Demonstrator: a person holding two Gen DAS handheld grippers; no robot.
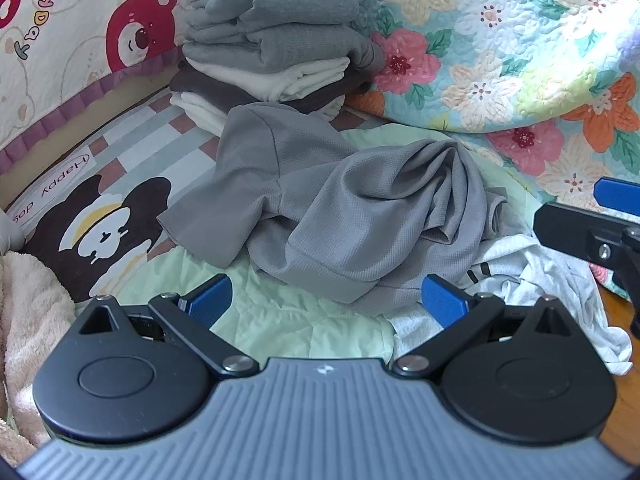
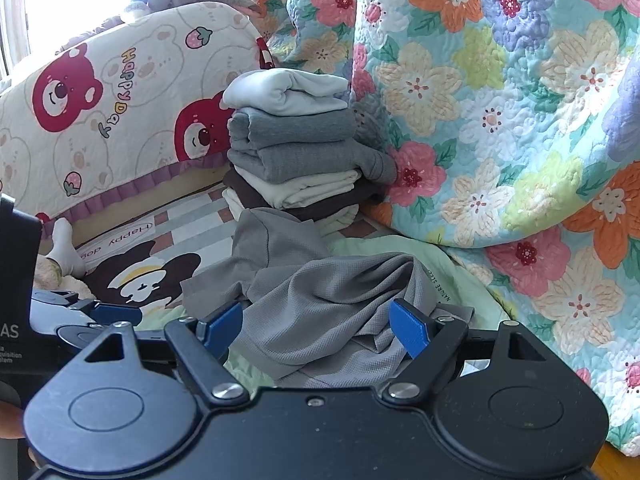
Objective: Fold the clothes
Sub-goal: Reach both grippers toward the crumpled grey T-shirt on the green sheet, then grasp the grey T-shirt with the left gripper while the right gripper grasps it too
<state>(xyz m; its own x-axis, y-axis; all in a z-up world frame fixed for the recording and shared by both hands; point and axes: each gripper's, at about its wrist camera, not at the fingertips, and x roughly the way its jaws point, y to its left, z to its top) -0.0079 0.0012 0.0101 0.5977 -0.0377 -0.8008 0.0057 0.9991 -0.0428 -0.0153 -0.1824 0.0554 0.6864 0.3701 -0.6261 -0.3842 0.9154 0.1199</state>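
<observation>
A crumpled grey shirt point(image 1: 340, 212) lies on a pale green sheet point(image 1: 288, 312); it also shows in the right wrist view point(image 2: 320, 312). A crumpled white garment point(image 1: 532, 272) lies just right of it. My left gripper point(image 1: 326, 300) is open and empty, just short of the shirt's near hem. My right gripper point(image 2: 318, 328) is open, its blue fingers on either side of the shirt's near folds. It also shows at the right edge of the left wrist view point(image 1: 592, 220). A stack of folded grey, white and brown clothes point(image 1: 272, 40) stands behind the shirt.
A floral quilt point(image 2: 500, 120) hangs at the right and back. A bear-print cushion point(image 2: 100, 120) leans at the left. A cartoon dog mat point(image 1: 100, 232) lies left of the shirt. A pink fluffy towel point(image 1: 28, 312) lies at the near left.
</observation>
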